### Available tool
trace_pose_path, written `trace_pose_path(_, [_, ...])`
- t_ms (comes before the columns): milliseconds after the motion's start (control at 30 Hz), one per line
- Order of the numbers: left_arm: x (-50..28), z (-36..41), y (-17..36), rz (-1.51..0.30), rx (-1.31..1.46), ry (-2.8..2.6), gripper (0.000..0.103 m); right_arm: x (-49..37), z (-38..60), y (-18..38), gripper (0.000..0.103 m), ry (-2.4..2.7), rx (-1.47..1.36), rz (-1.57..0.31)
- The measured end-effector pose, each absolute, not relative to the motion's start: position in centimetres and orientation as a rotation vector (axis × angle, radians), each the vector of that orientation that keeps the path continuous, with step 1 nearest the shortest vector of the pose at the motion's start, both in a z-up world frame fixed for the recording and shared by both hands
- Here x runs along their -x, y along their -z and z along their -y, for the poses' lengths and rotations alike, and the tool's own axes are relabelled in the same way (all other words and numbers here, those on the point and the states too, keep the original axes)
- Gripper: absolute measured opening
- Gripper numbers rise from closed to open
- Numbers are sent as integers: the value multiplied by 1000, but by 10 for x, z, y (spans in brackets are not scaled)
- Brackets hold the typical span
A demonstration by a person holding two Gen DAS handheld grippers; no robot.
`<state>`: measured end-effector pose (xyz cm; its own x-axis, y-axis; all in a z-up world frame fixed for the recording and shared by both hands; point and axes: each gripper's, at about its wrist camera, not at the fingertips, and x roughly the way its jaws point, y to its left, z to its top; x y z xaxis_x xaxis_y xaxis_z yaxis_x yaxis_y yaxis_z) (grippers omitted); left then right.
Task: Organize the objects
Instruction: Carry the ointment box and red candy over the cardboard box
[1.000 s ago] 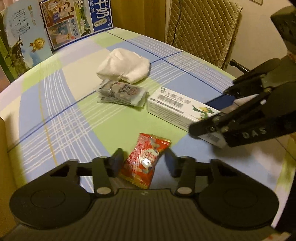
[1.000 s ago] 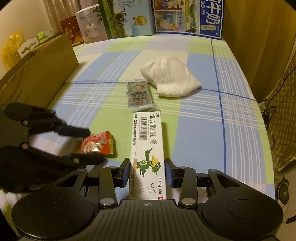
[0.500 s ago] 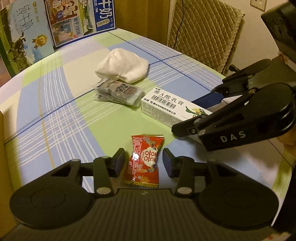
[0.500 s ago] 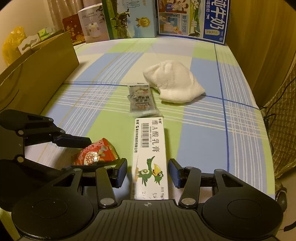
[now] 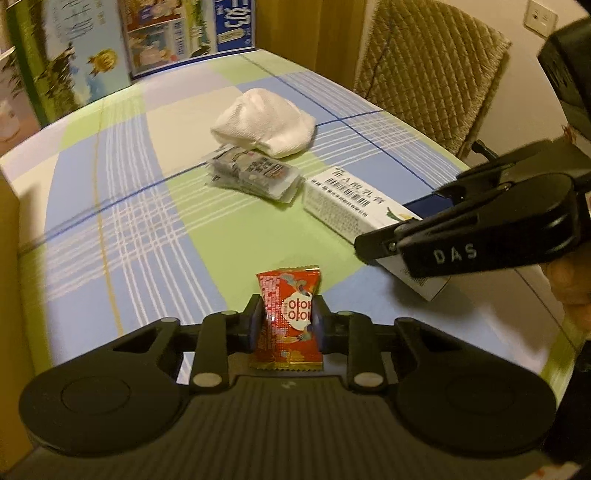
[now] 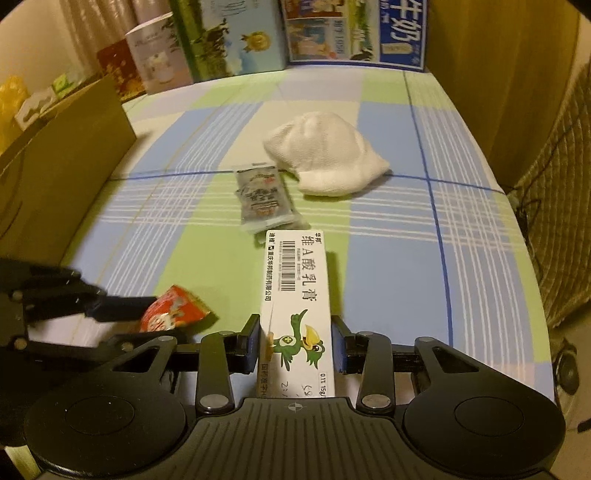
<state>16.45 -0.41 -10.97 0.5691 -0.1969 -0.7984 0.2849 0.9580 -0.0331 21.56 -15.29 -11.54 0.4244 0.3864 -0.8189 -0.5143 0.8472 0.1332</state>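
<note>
A red snack packet point(image 5: 290, 314) stands upright between the pads of my left gripper point(image 5: 287, 317), which is shut on it. From the right wrist view the same packet point(image 6: 170, 310) shows in the left gripper point(image 6: 147, 321) at the lower left. A long white ointment box point(image 6: 295, 288) with a green bird print lies lengthwise between my right gripper's point(image 6: 295, 343) pads, which press both long sides. In the left wrist view the right gripper point(image 5: 400, 221) covers that box's point(image 5: 343, 206) near end.
A stack of grey sachets point(image 6: 264, 199) and a folded white cloth point(image 6: 325, 155) lie beyond the box on the checked tablecloth point(image 6: 391, 266). An open cardboard box point(image 6: 55, 166) stands at the left. Milk cartons point(image 6: 354, 33) line the back edge. A padded chair point(image 5: 424, 66) stands past the right edge.
Both grippers went from open to shut: the left closed on the red packet, which turned upright, and the right closed on the white box's sides.
</note>
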Motion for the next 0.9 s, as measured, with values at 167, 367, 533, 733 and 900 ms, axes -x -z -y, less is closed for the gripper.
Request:
trace_pose_path(167, [-151, 0, 101, -935, -64, 246, 22, -204, 158, 106, 35, -535, 94, -961])
trace_pose_path(367, [-126, -6, 72, -901, -49, 223, 22, -169, 160, 86, 35, -484, 57, -961])
trace_pose_path(533, [-101, -14, 44, -858, -31, 197, 22, -135, 158, 59, 35, -476, 12, -933])
trace_pose_path(733, [-71, -24, 10, -814, -18, 171, 22, -98, 144, 24, 35, -512, -6, -881])
trace_pose_path(900, [-47, -38, -15, -775, -22, 138, 22, -75, 121, -1, 35, -568, 14, -836])
